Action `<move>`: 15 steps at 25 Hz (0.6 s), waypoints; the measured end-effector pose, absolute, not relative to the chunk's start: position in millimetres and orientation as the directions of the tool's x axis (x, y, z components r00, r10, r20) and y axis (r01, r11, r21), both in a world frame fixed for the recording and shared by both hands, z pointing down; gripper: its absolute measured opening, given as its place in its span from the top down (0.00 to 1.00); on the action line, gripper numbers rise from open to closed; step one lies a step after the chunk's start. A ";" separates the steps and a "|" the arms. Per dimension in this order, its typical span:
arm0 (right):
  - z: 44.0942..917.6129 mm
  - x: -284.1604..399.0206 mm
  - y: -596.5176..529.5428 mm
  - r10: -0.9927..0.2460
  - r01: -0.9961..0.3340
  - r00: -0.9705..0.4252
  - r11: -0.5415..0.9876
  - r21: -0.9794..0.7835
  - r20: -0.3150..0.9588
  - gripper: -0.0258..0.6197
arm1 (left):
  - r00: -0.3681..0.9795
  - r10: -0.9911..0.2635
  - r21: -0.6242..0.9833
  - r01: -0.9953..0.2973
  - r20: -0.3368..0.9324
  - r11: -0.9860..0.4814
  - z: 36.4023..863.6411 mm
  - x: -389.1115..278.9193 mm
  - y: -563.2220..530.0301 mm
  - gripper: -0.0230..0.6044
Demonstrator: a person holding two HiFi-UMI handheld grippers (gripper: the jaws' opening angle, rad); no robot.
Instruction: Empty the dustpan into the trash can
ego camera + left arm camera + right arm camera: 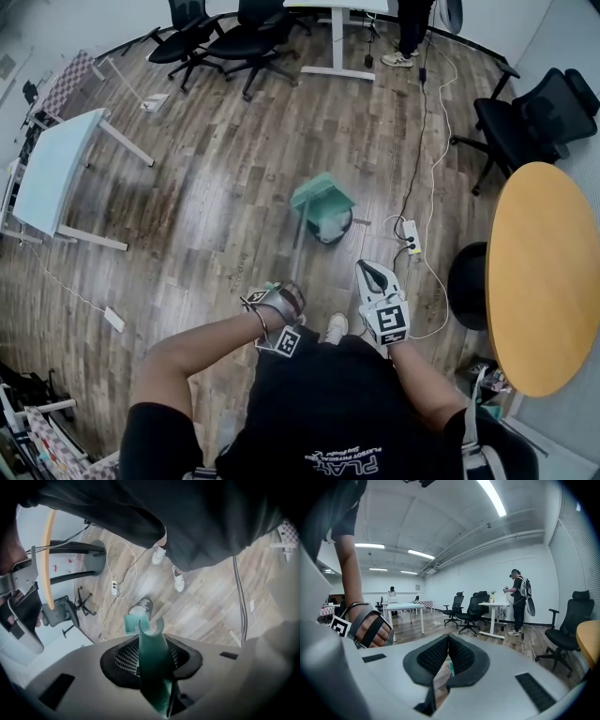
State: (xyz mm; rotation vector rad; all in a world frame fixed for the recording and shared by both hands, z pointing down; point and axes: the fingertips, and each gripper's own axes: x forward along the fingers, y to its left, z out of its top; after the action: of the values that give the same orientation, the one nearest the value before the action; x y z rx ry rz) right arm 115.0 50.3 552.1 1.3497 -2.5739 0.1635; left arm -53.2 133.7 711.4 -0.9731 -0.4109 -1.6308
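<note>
Already the green dustpan (322, 195) hangs tipped over the trash can (332, 228), so the emptying looks underway. The left gripper (278, 302) clamps its handle (296, 248), and the right gripper (373, 274) is closed on nothing. Lifting the pan away seems left.

Ahead of left gripper (284, 292): green dustpan (322, 195) tipped over trash can (334, 229), long handle (296, 251) running back to gripper; right gripper (372, 274) just beside left, power strip (410, 237) ahead of it.

Spread over a brown wood-plank floor (234, 187): round yellow-orange tabletop (544, 281) near black swivel office chairs (534, 117), pale rectangular white-legged table (52, 169), white power strip (409, 236) with trailing cables, person (518, 602) standing at a far white desk (496, 604).
</note>
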 end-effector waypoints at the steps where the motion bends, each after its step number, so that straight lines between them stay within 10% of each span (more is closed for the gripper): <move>1: 552.4 113.6 50.2 -0.795 -0.820 -0.552 0.572 0.006 0.252 0.92 | -0.024 -0.626 -0.200 0.938 0.779 -0.284 711.8 -51.8 134.7 0.75; 15: 558.2 115.6 60.2 -0.785 -0.816 -0.562 0.578 -0.016 0.260 0.92 | -0.065 -0.501 -0.038 0.981 0.863 -0.192 739.5 -54.2 168.0 0.73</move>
State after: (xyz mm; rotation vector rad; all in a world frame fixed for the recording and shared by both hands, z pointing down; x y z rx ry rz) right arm 115.6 60.2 558.2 1.3331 -2.5858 0.1978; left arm -54.2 168.0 739.5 -0.9316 -0.7156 -1.5650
